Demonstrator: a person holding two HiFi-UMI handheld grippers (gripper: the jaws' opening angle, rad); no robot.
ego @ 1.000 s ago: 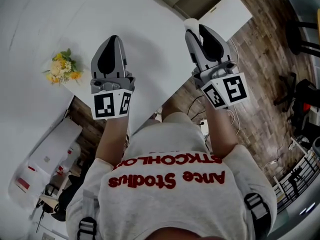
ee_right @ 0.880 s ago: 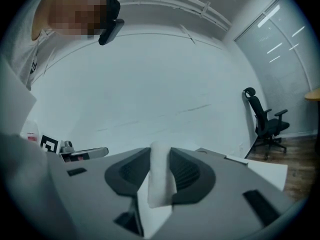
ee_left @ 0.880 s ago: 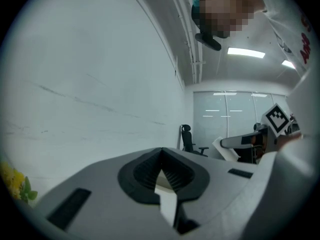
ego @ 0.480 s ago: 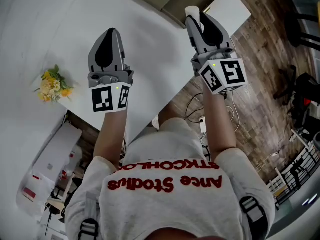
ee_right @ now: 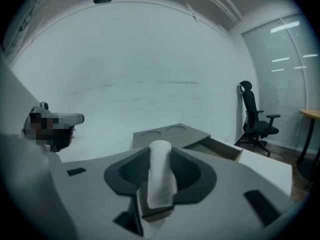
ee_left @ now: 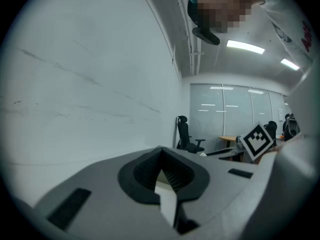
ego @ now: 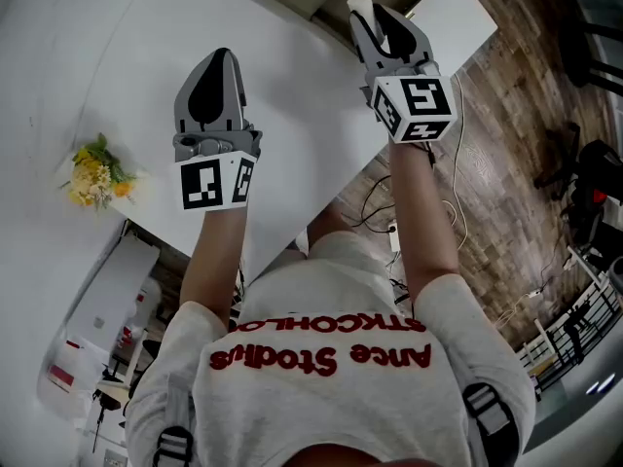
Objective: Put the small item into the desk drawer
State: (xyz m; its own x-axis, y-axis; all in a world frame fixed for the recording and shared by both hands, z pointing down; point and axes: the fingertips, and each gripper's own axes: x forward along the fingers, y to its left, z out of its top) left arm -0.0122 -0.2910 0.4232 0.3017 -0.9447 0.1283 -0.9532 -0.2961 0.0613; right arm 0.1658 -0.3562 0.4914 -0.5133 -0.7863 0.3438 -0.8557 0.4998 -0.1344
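Centre the right tongs (ego: 362, 10), opening with the white roll (ee_right: 159, 171) between them, over the far drawer (ee_right: 220, 150); the left tongs (ego: 220, 61) are closed and empty.

White table (ego: 292, 86): yellow flower bunch (ego: 94, 171) near edge; drawer box (ee_right: 165, 133), drawer (ee_right: 222, 150) open.

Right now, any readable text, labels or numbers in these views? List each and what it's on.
"Ance Stodius": large red print on the shirt, as it looks in the head view.
"STKOHLO", roughly: smaller red line above it, partly folded away.
Left marker cube, right marker cube: square black-and-white patterns, no words.
Red labels on the white boxes at lower left: too small to read.
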